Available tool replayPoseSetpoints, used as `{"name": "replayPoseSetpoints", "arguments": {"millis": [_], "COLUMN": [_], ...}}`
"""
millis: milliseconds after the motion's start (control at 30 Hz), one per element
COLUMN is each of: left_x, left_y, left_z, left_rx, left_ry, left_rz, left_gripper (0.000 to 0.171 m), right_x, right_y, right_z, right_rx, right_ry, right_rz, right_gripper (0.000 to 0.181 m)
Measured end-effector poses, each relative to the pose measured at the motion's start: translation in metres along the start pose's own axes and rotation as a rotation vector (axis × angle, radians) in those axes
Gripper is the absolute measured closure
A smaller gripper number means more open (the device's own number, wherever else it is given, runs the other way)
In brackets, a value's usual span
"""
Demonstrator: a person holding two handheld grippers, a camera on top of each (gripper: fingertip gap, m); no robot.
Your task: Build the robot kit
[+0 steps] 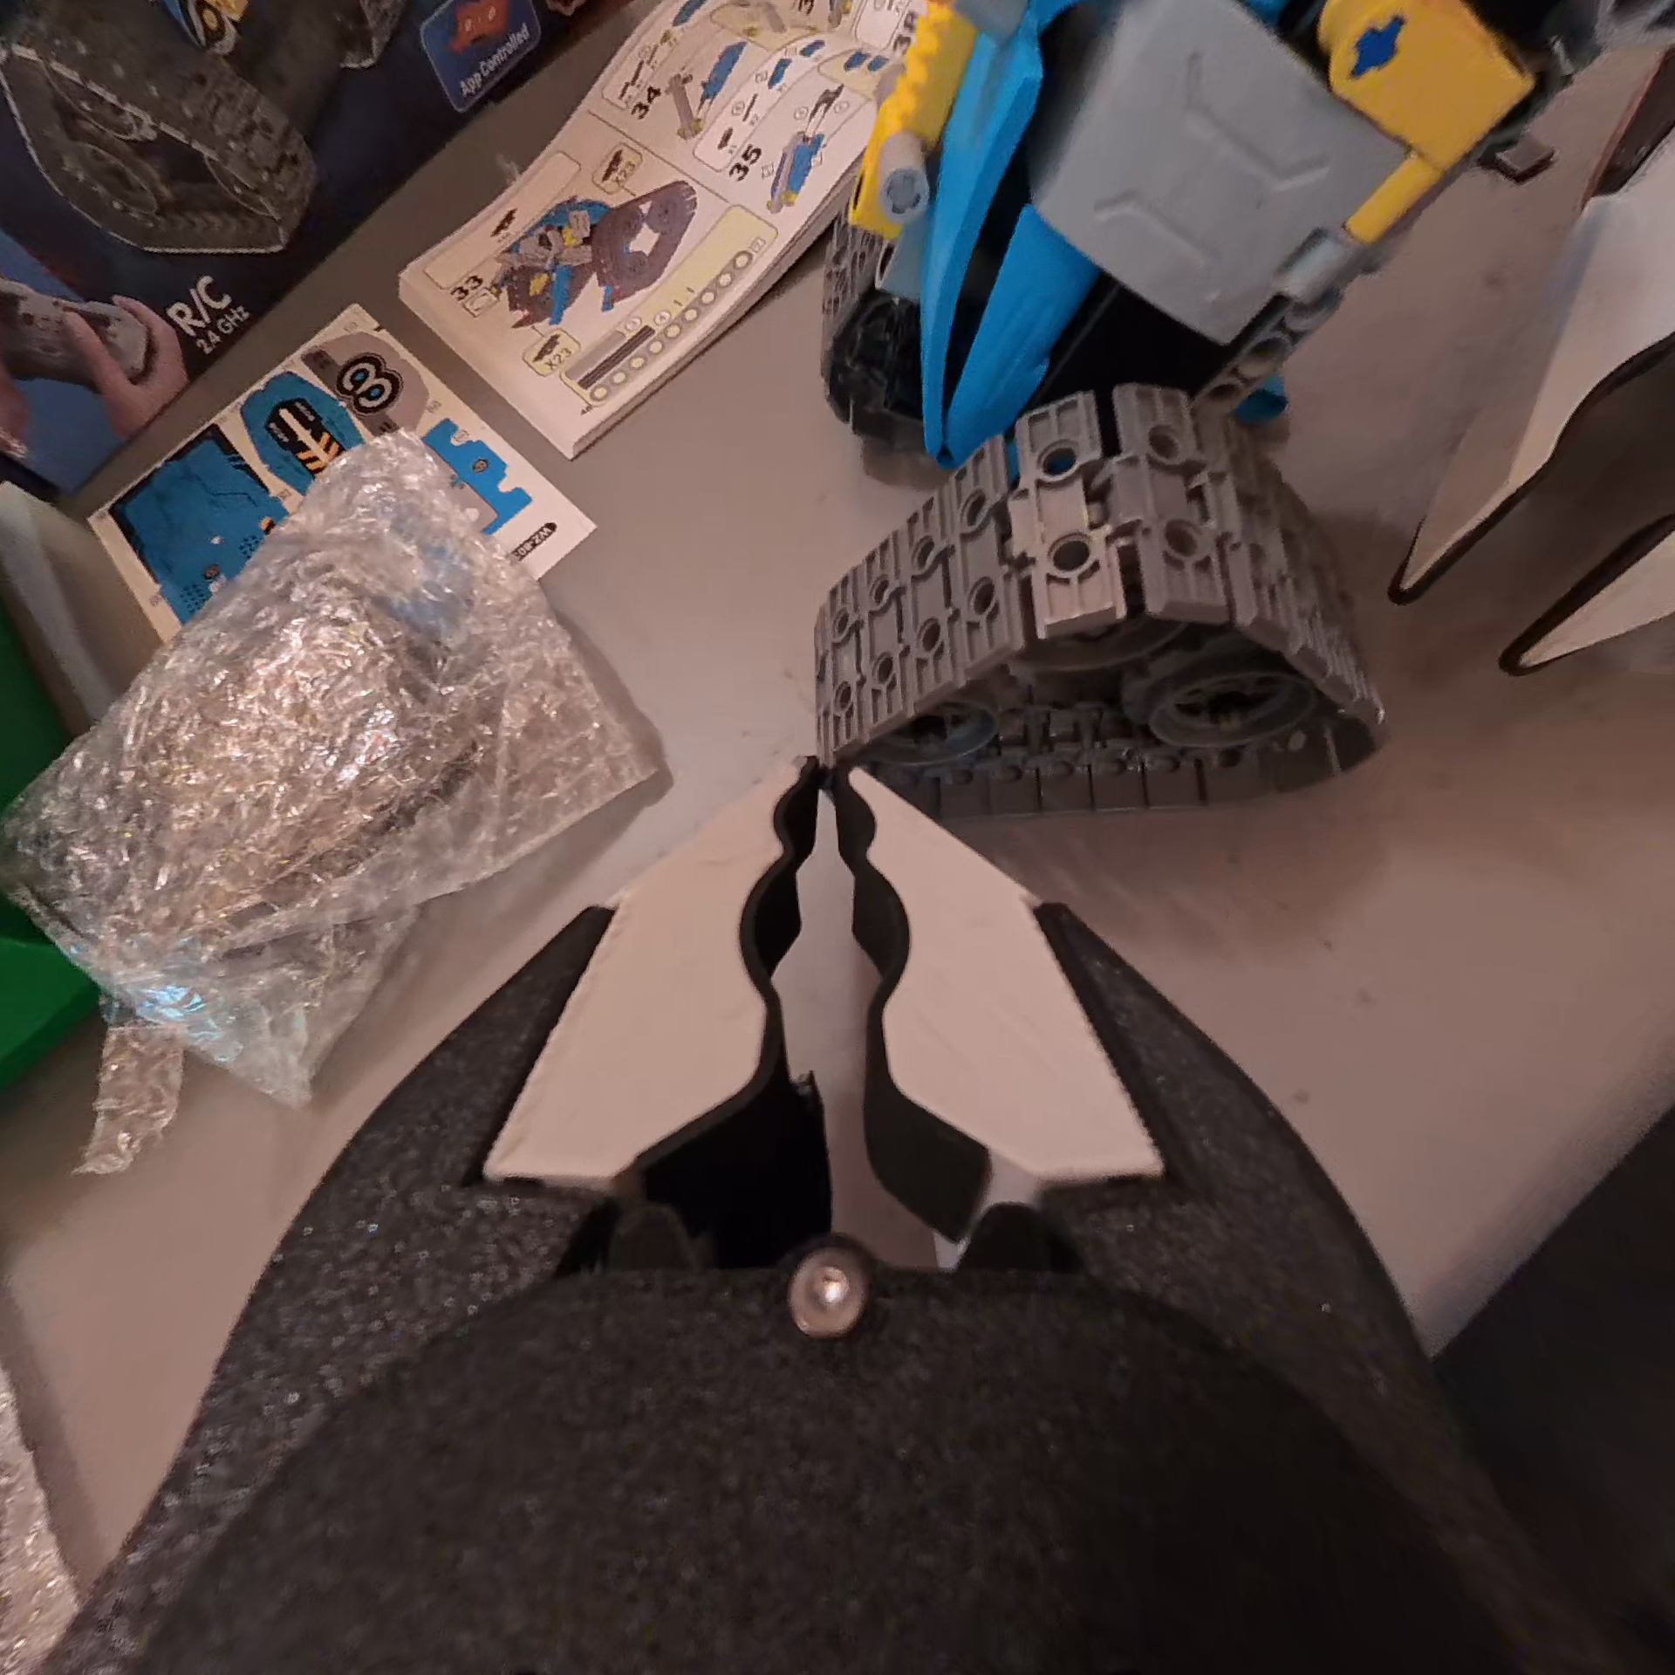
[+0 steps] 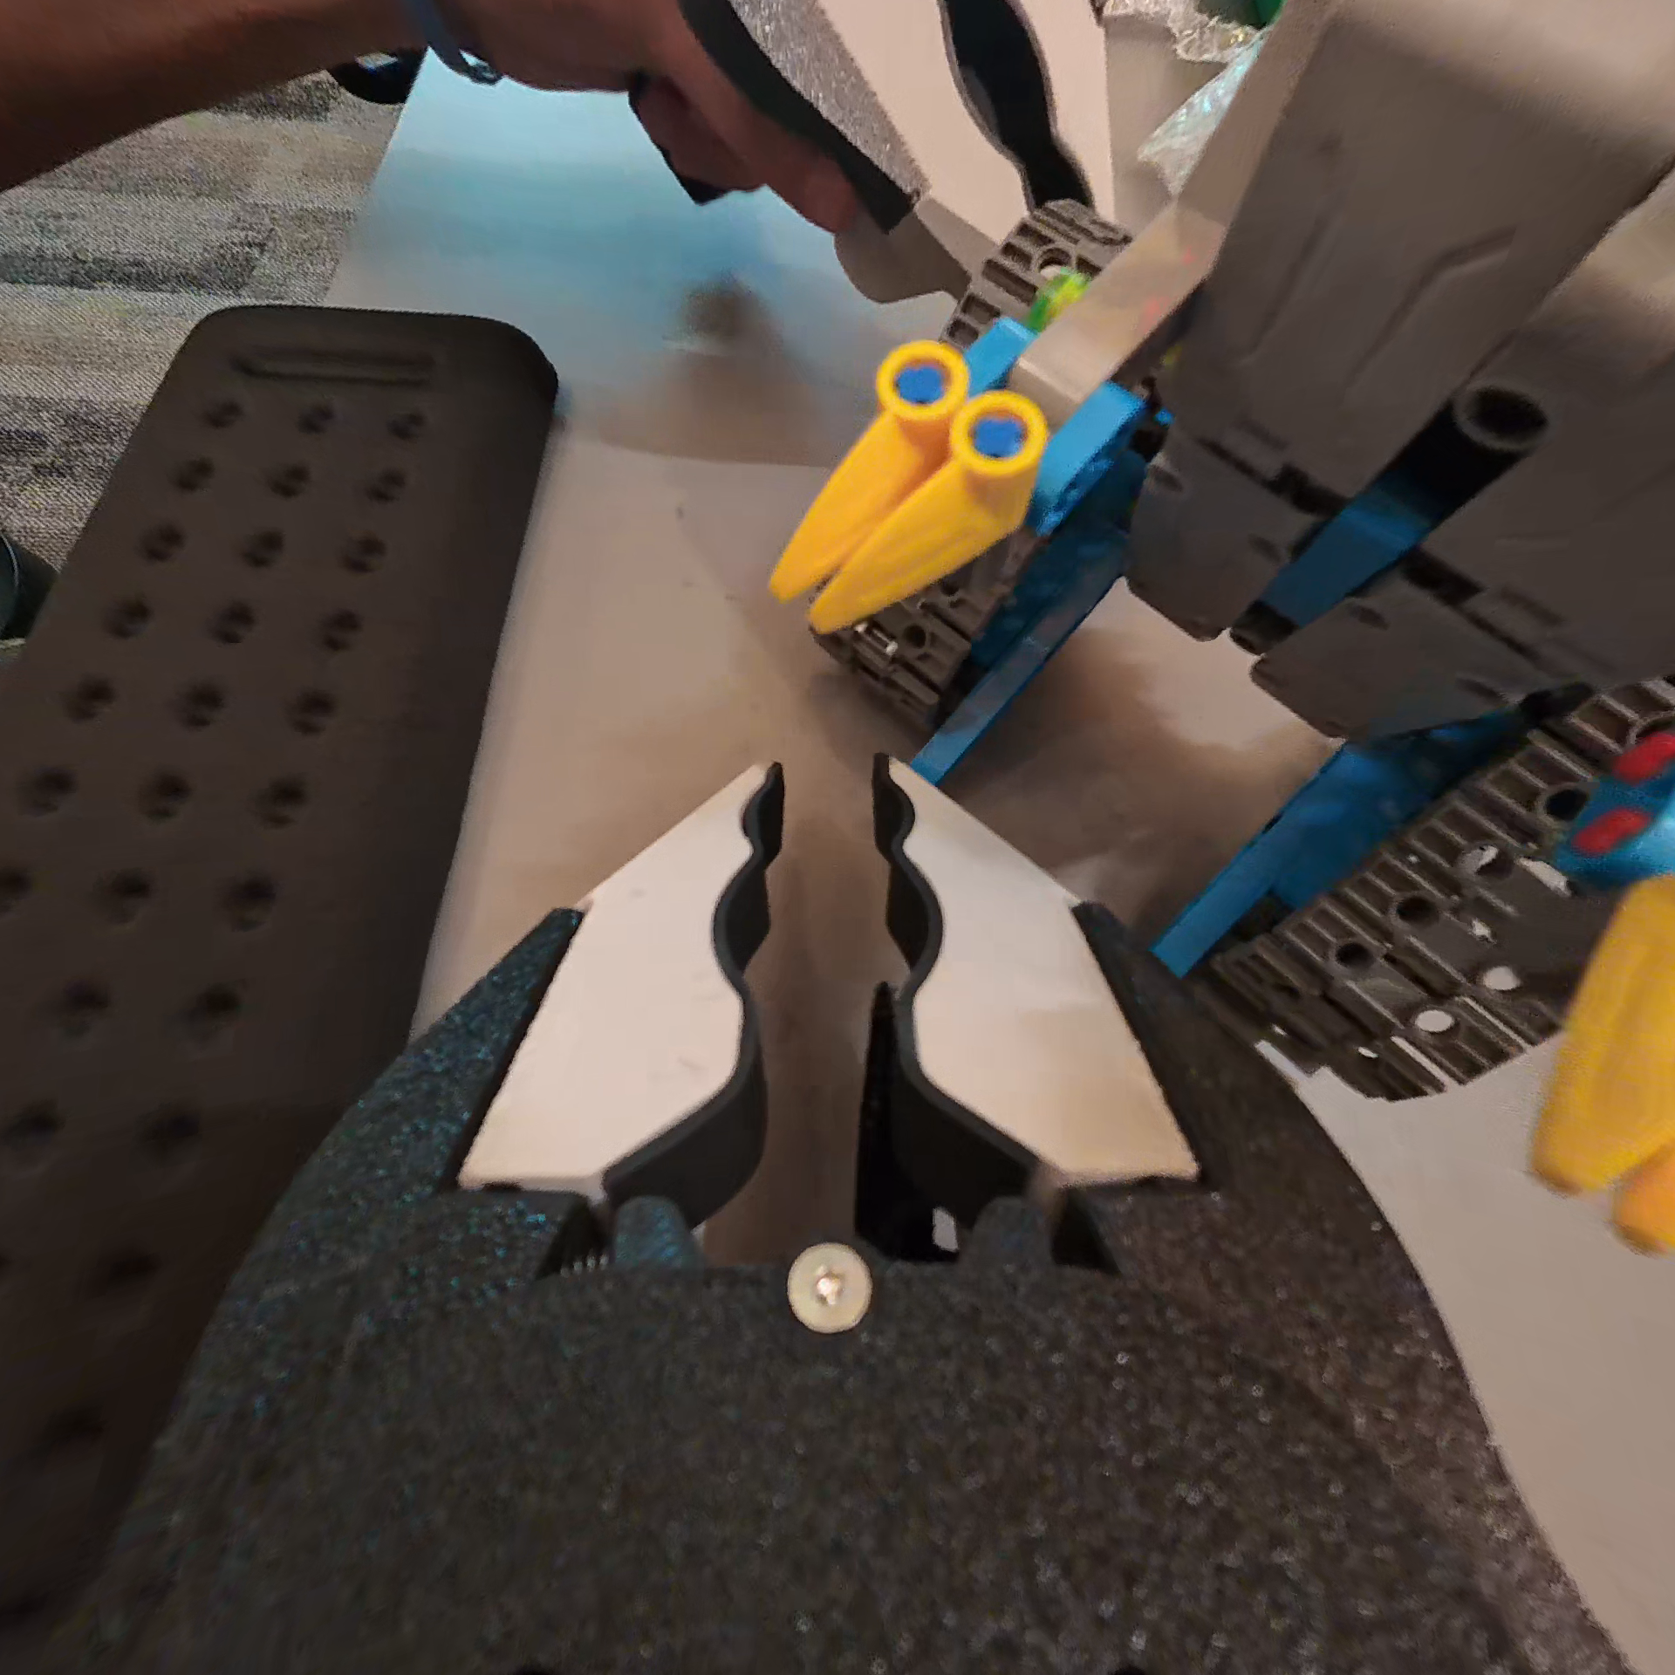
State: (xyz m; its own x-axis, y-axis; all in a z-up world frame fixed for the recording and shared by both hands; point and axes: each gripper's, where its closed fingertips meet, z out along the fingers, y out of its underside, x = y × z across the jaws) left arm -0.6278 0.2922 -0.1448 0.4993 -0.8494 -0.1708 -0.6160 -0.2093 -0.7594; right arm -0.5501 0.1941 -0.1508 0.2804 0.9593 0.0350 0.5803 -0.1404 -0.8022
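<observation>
Left gripper (image 1: pixel 823 778), tips meeting on nothing, is nudging the grey tracked unit (image 1: pixel 1097 616) lying at one o'clock; right gripper (image 2: pixel 827 787), slightly parted and empty, is hovering beside the brick vehicle (image 2: pixel 1269 471) at two o'clock.

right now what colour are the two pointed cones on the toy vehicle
Yellow cones with blue centres at their round ends, clearest in the right wrist view.

We see a grey table (image 1: pixel 725 544) — on it a tracked toy vehicle (image 1: pixel 1088 616), instruction booklet (image 1: pixel 634 272), sticker sheet (image 1: pixel 208 508), crumpled plastic bag (image 1: pixel 299 725) and black perforated pad (image 2: pixel 227 725).
</observation>
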Motion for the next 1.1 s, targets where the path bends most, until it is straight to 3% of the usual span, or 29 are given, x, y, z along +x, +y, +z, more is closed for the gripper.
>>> {"name": "replayPoseSetpoints", "arguments": {"millis": [333,533,867,1000,1100], "left_x": [0.012,0.04,0.1,0.105,0.088], "left_y": [0.003,0.002,-0.015,-0.021,-0.022], "left_z": [-0.007,-0.016,-0.016,-0.013,-0.007], "left_rx": [-0.038,-0.032,-0.049,-0.048,-0.06], "left_ry": [0.02,0.071,0.146,0.098,-0.014], "left_rz": [-0.074,-0.061,0.005,0.012,0.01], "left_gripper": [0.168,0.166,0.165,0.165,0.167], "right_x": [0.011,0.013,0.012,0.01,-0.008], "right_y": [-0.001,-0.004,0.021,0.031,0.028], "right_z": [-0.011,-0.021,-0.062,-0.069,-0.06], "right_rx": [0.036,0.089,0.097,0.089,0.093], "right_ry": [0.028,0.012,0.149,0.188,0.062], "right_rz": [0.044,0.107,0.159,0.157,0.195], "right_gripper": [0.162,0.16,0.163,0.166,0.166]}}
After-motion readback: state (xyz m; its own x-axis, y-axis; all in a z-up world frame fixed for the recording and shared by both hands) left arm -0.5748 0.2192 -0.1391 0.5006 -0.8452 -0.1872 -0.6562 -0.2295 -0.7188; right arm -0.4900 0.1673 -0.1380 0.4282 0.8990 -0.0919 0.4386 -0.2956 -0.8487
